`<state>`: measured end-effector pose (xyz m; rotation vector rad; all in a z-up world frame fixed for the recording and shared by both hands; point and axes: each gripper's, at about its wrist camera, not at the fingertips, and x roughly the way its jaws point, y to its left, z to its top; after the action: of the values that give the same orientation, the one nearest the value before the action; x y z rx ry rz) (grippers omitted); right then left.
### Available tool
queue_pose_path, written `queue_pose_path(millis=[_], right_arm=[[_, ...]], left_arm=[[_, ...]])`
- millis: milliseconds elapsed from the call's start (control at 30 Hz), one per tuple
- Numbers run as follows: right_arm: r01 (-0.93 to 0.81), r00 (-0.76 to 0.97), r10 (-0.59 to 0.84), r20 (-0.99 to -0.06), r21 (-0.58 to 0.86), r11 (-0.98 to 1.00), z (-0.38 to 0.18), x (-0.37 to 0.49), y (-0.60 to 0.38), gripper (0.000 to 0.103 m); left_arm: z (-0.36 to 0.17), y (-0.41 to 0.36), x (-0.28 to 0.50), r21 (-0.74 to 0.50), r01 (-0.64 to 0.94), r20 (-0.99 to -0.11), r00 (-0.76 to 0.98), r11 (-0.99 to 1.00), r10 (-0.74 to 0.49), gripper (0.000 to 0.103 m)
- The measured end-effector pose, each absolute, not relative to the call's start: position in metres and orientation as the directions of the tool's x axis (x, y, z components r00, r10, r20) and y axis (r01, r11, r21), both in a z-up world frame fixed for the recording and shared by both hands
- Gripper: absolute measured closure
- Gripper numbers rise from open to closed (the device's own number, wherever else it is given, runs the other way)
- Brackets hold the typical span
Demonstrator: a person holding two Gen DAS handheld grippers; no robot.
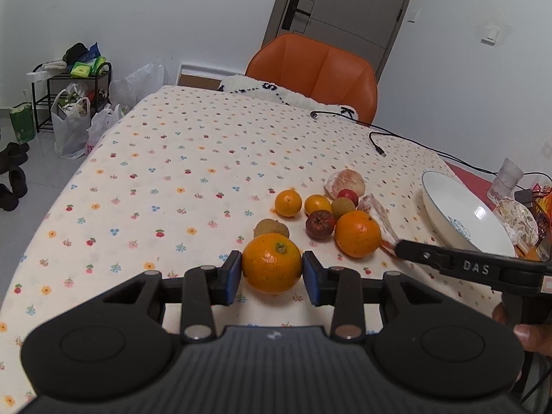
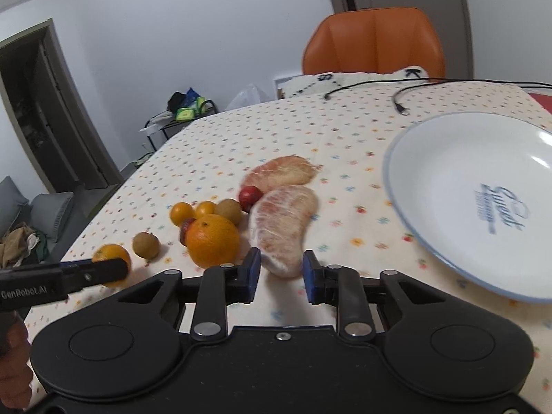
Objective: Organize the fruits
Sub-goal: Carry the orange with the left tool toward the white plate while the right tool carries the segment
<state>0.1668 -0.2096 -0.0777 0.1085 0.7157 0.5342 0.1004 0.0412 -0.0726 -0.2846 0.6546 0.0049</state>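
The left gripper (image 1: 272,273) has its jaws set against both sides of an orange, low over the worktop. The right gripper (image 2: 280,272) holds its jaws parted, straddling a peeled segment's near end without visible contact.

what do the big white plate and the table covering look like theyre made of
The plate: likely glazed ceramic or porcelain, smooth and glossy, with bright light reflections and a printed blue logo. The table covering: looks like soft matte fabric, floral print, no shine; possibly cotton, though the weave is too fine to tell.

"DAS" on the right gripper (image 1: 396,250), "GenRobot.AI" on the left gripper (image 2: 126,269), "Sweet" inside the plate (image 2: 448,179)
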Motion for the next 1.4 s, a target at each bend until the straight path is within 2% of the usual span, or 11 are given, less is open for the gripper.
queue_pose_path(millis=[167,267,333,800,967,1000,1033,1067,1400], right_arm=[[-0.414,0.639,0.489,-0.595,0.269,0.869,-0.075,0.161,-0.223,0.078],[-0.424,0.642,0.491,-0.589,0.260,0.867,-0.072,0.161,-0.220,0.067],[-0.429,0.644,0.495,-0.584,0.259,0.865,-0.071,0.164,-0.215,0.055],[-0.443,0.633,0.486,-0.603,0.233,0.866,-0.077,0.190,-0.183,0.054],[-0.456,0.650,0.462,-0.603,0.175,0.872,-0.080,0.197,-0.171,0.054],[-0.459,0.650,0.461,-0.604,0.171,0.872,-0.080,0.198,-0.169,0.055],[-0.460,0.650,0.460,-0.605,0.168,0.872,-0.080,0.198,-0.169,0.063],[-0.459,0.651,0.456,-0.607,0.163,0.873,-0.079,0.198,-0.169,0.064],[-0.468,0.646,0.516,-0.562,0.243,0.850,-0.068,0.181,-0.199,0.066]], left_arm=[[-0.072,0.041,0.100,-0.262,-0.095,-0.600,0.795,0.960,-0.085,0.066],[-0.071,0.041,0.100,-0.261,-0.095,-0.598,0.797,0.961,-0.084,0.066],[-0.070,0.041,0.100,-0.260,-0.095,-0.594,0.800,0.961,-0.082,0.066],[-0.067,0.050,0.106,-0.255,-0.106,-0.591,0.803,0.961,-0.068,0.066],[-0.067,0.051,0.108,-0.255,-0.106,-0.591,0.804,0.961,-0.068,0.066],[-0.066,0.051,0.109,-0.254,-0.105,-0.591,0.804,0.962,-0.068,0.066],[-0.065,0.050,0.109,-0.252,-0.104,-0.590,0.805,0.962,-0.068,0.066],[-0.065,0.049,0.109,-0.251,-0.103,-0.589,0.805,0.963,-0.067,0.066],[-0.055,0.032,0.111,-0.236,-0.072,-0.573,0.816,0.969,-0.079,0.066]])
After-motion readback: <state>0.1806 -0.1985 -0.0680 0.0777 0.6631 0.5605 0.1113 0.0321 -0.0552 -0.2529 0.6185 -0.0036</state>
